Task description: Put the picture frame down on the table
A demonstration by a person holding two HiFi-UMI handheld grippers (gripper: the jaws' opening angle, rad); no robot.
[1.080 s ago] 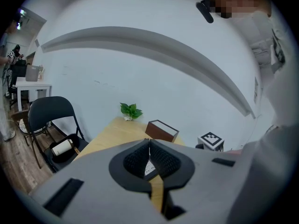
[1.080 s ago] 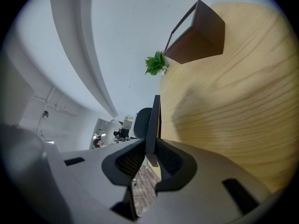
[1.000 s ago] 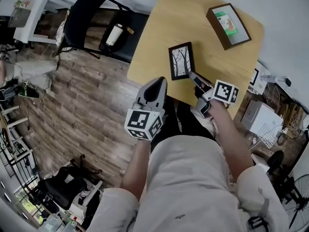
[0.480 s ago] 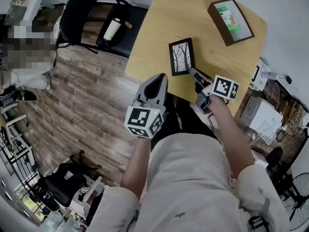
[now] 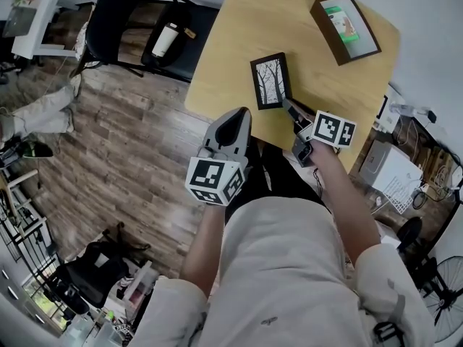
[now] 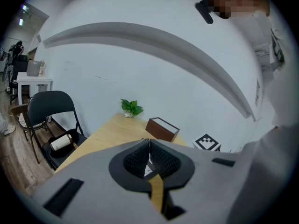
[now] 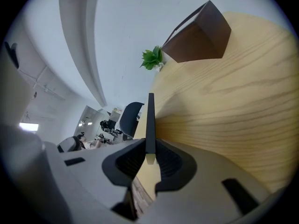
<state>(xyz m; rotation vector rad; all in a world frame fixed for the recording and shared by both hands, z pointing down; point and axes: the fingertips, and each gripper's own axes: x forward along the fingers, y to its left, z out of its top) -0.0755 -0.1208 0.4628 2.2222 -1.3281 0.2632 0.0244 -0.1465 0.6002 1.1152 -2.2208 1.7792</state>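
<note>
A small black picture frame (image 5: 271,81) with a bare-tree print hangs just above the wooden table (image 5: 239,42), near its front edge. My right gripper (image 5: 291,109) is shut on the frame's near right corner; in the right gripper view the frame (image 7: 150,120) shows edge-on, clamped between the jaws. My left gripper (image 5: 235,125) is held off the table's front edge, shut with nothing in it; its jaws (image 6: 149,155) meet in the left gripper view.
A brown box-like frame (image 5: 345,27) with a green print lies at the table's far right. A small green plant (image 6: 131,108) stands at the table's far end. A black folding chair (image 5: 145,27) holding a bottle (image 5: 166,40) stands left of the table on the wood floor.
The right gripper has carried the frame a little farther over the table, away from its front edge. The left gripper has barely moved.
</note>
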